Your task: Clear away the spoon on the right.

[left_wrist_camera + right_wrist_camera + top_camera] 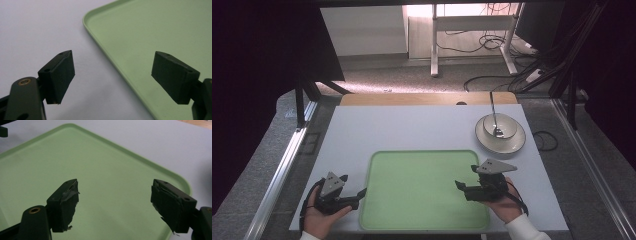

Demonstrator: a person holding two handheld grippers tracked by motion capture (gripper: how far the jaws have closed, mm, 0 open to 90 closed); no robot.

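A pale green tray (427, 220) lies flat on the white table (412, 127) near the front edge, with nothing on it. My left gripper (356, 189) rests at the tray's left rim, held in a hand, open. In the left gripper view its jaws straddle the tray rim (107, 53), one over white table, one over green. My right gripper (466, 178) hovers over the tray's right part, open and holding nothing. The right gripper view looks across the tray (100, 165) toward its far corner. A white bowl (500, 125) with a spoon (493, 112) in it sits on a white plate (501, 144) at the back right.
A wooden board edge (427, 98) runs along the table's far side. Metal rails (282, 170) flank the table. Behind it are desk legs (434, 40) and cables (492, 80) on the floor.
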